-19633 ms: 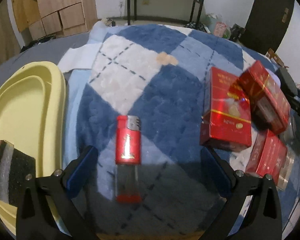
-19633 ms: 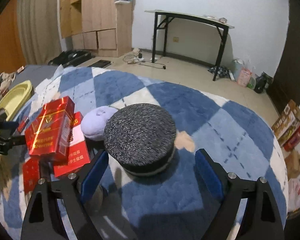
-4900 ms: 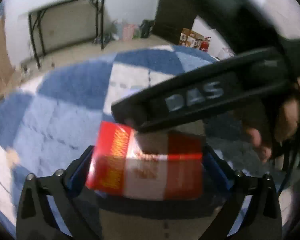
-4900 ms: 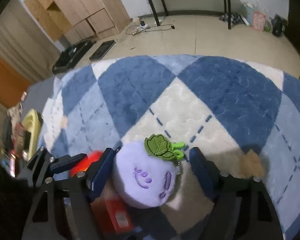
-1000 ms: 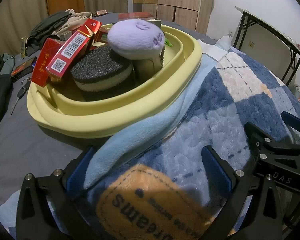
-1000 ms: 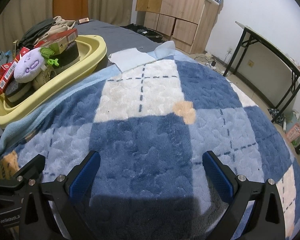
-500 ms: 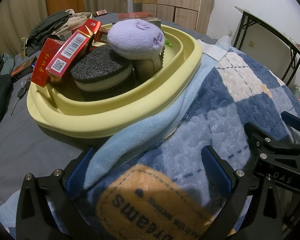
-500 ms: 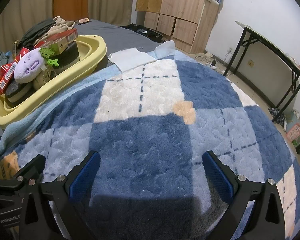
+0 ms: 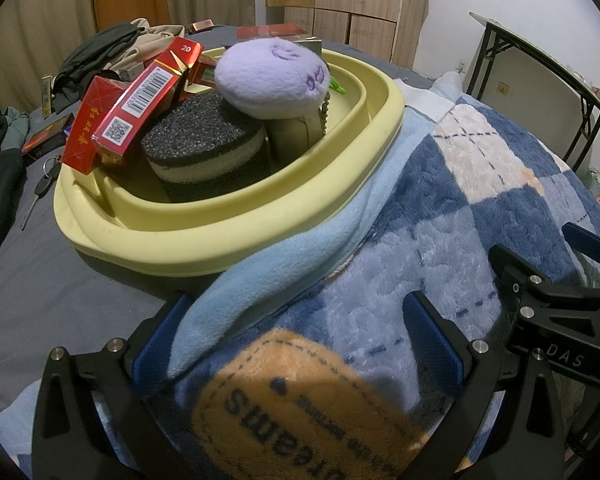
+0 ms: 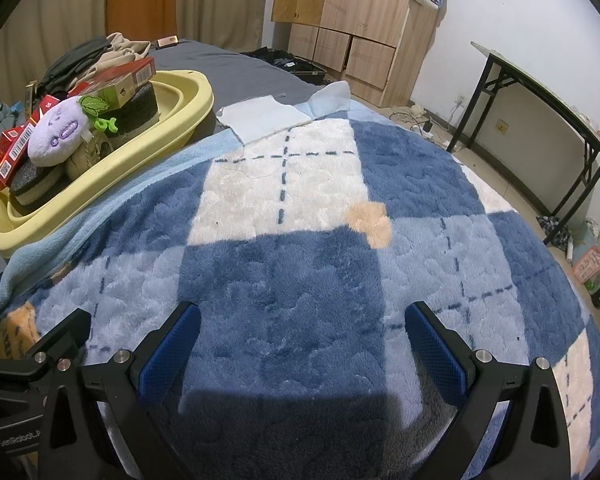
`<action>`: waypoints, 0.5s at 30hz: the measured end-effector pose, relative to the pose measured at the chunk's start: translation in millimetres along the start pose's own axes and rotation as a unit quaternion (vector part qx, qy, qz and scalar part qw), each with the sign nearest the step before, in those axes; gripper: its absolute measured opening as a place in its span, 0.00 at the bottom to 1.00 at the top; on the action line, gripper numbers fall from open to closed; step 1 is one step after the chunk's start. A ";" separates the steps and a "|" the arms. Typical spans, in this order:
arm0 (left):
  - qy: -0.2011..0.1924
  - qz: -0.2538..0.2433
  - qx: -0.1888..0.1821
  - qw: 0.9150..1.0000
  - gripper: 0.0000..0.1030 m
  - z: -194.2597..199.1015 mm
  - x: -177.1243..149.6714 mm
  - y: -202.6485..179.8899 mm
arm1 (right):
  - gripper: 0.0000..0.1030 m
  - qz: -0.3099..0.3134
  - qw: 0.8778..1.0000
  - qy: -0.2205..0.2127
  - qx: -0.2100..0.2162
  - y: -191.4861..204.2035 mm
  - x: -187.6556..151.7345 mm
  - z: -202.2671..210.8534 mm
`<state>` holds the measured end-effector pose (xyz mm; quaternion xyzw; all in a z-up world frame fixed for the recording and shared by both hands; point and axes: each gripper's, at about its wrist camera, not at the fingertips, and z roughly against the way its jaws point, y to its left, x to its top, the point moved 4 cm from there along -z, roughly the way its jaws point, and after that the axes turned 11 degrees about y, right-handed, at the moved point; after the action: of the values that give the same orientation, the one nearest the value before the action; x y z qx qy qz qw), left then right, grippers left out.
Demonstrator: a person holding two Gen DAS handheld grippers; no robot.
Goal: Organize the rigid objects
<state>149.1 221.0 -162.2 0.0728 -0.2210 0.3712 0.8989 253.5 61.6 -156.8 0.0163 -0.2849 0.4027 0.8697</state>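
Note:
A yellow basin (image 9: 236, 236) stands on the grey bed beside the blue checked blanket (image 9: 480, 208). In it lie several red cigarette boxes (image 9: 140, 104), a round black sponge (image 9: 204, 144) and a purple plush toy (image 9: 272, 76) on top. The basin also shows in the right wrist view (image 10: 100, 172), far left. My left gripper (image 9: 300, 340) is open and empty, low over the blanket's edge and its orange label. My right gripper (image 10: 300, 344) is open and empty over the blanket's dark blue patch. The right gripper's body also shows at the right edge of the left wrist view (image 9: 560, 312).
Clothes (image 9: 112, 48) and keys (image 9: 44, 180) lie on the bed behind the basin. A wooden wardrobe (image 10: 352, 28) and a black-legged table (image 10: 548, 92) stand by the far wall. Bags and clutter (image 10: 588, 268) lie on the floor at right.
Both grippers have held still over the last second. Earlier the boxes, sponge and plush lay on the blanket; now they lie in the basin.

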 end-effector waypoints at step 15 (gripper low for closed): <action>0.000 0.000 0.000 1.000 1.00 -0.2 -0.6 0.2 | 1.00 0.000 1.000 0.000 0.000 0.3 -0.2 0.1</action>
<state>148.7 220.9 -162.6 0.0729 -0.2210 0.3712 0.8989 253.2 61.6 -156.9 0.0158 -0.2852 0.4028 0.8696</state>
